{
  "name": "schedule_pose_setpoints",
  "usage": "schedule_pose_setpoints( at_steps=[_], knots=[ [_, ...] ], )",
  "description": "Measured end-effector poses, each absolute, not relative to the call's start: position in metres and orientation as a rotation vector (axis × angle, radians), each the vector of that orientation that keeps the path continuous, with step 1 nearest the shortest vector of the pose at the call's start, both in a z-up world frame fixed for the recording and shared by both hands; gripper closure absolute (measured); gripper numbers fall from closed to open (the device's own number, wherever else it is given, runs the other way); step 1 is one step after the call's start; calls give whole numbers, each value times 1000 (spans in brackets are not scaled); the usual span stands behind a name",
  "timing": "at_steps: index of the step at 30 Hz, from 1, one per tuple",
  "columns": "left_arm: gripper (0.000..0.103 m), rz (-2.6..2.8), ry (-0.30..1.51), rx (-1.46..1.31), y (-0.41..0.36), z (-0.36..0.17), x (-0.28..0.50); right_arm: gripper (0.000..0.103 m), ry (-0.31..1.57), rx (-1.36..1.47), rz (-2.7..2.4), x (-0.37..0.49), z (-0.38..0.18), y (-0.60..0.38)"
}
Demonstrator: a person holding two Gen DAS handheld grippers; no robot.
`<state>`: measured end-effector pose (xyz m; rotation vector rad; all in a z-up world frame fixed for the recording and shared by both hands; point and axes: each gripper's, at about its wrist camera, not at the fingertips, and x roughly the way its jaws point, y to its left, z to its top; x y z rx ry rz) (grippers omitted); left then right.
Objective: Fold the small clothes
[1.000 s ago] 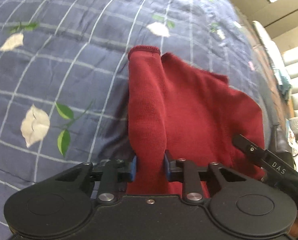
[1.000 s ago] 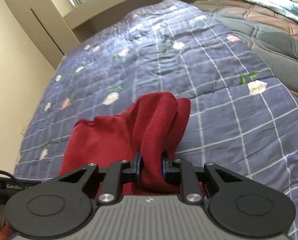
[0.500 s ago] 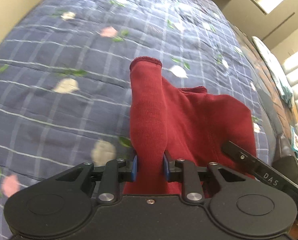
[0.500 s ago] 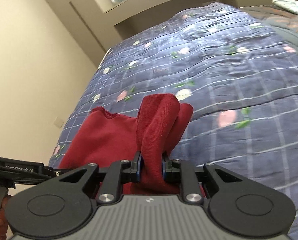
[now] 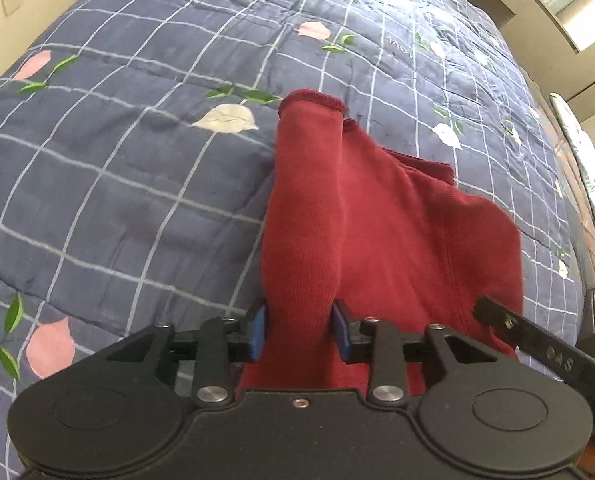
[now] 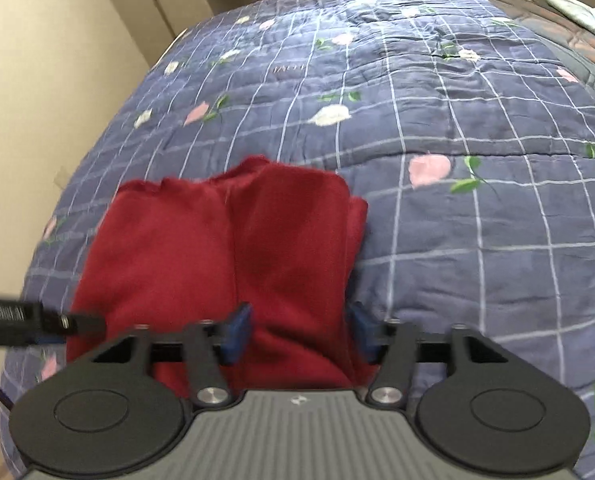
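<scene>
A dark red knit garment (image 5: 397,240) is lying on the bed, one end rising into each gripper. The left gripper (image 5: 300,330) is holding a rolled band of it, its blue pads (image 5: 258,328) touching the fabric on both sides; a hemmed edge (image 5: 311,98) is pointing toward 12 o'clock. The right gripper (image 6: 297,332) is standing with its pads wider apart, the cloth filling the gap; whether it is pinching or letting go, I cannot tell, as this view is blurred.

The fold seems partly made. To do it well, both ends should be coming down level, edges matched, with neither side slackening first.

The garment is resting on a navy quilt (image 6: 457,160) with a pale grid and printed petals. A cream wall (image 6: 57,80) is at 9 to 10 o'clock in the right view; a window recess (image 5: 569,4) is at 1 o'clock in the left view.
</scene>
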<state>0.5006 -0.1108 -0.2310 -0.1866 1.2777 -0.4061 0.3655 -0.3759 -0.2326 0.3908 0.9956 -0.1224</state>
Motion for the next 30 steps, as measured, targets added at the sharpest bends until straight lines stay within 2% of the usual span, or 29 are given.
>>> schedule_pose_setpoints(
  at_steps=[2,4,8,11,16,19,23,30],
  knots=[
    [34,-396,1290,-186,-108,-232,498,22,1033,285,-147,362,-238,-371],
    [22,-359,1291,-173,-105,-230,491,19,1055,186,-187,354,-245,-369],
    [17,-291,1296,-132,-101,-218,466,19,1018,159,-201,332,-237,-376],
    [12,-274,1229,-121,-95,-197,433,16,1017,160,-178,309,-222,-377],
    [8,-224,1125,-101,-94,-147,366,0,847,195,-58,248,-156,-372],
    [2,-187,1039,-93,-92,-111,321,0,751,167,-9,208,-113,-361],
    [1,-156,924,-59,-93,-67,259,0,673,155,36,163,-65,-348],
    [1,-75,842,-112,-69,-23,175,0,636,207,60,111,-29,-330]
  ],
)
